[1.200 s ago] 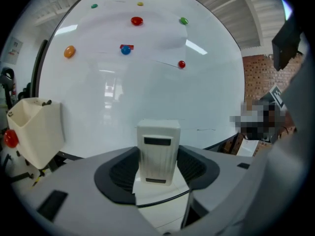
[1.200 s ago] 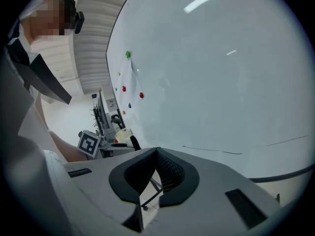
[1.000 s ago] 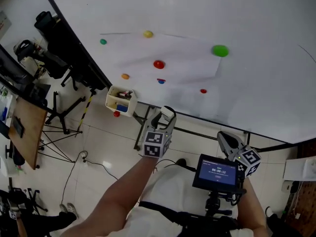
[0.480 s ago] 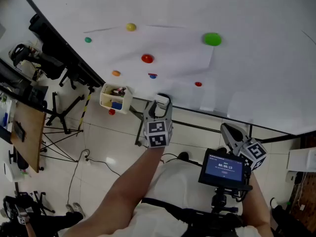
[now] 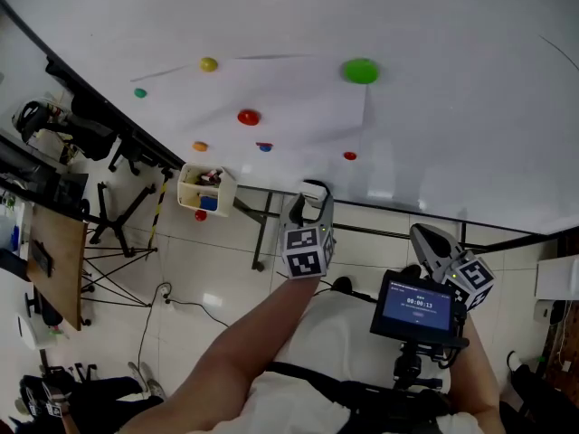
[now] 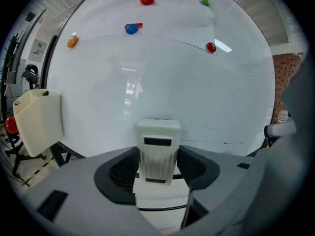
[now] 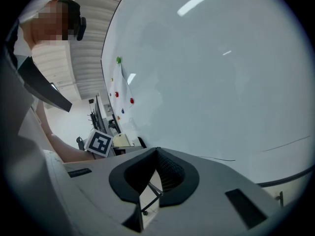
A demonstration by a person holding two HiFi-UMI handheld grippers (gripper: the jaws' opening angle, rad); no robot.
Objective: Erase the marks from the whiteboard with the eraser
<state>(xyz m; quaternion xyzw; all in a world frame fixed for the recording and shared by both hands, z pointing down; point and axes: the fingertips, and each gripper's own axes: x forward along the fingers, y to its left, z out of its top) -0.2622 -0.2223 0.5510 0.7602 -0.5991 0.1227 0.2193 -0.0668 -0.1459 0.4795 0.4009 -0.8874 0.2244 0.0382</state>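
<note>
One eraser (image 6: 157, 151), upright, clamped in left tongs (image 6: 157, 165); mark (image 6: 232, 142) lies rightward, near whiteboard (image 6: 162, 82) bottom edge; right tongs (image 7: 156, 175) closed, empty.

The whiteboard (image 5: 452, 107) carries a white paper sheet (image 5: 298, 98) and round magnets: a large green one (image 5: 361, 70), a yellow one (image 5: 208, 64), a small green one (image 5: 139, 92), two red (image 5: 248, 117), an orange (image 5: 200, 146) and a blue (image 5: 264, 146). A white box (image 5: 204, 189) holding small items hangs at the board's lower edge. Below, the tiled floor (image 5: 208, 269) bears black stand legs (image 5: 109, 215) and a thin cable (image 5: 172, 301).
</note>
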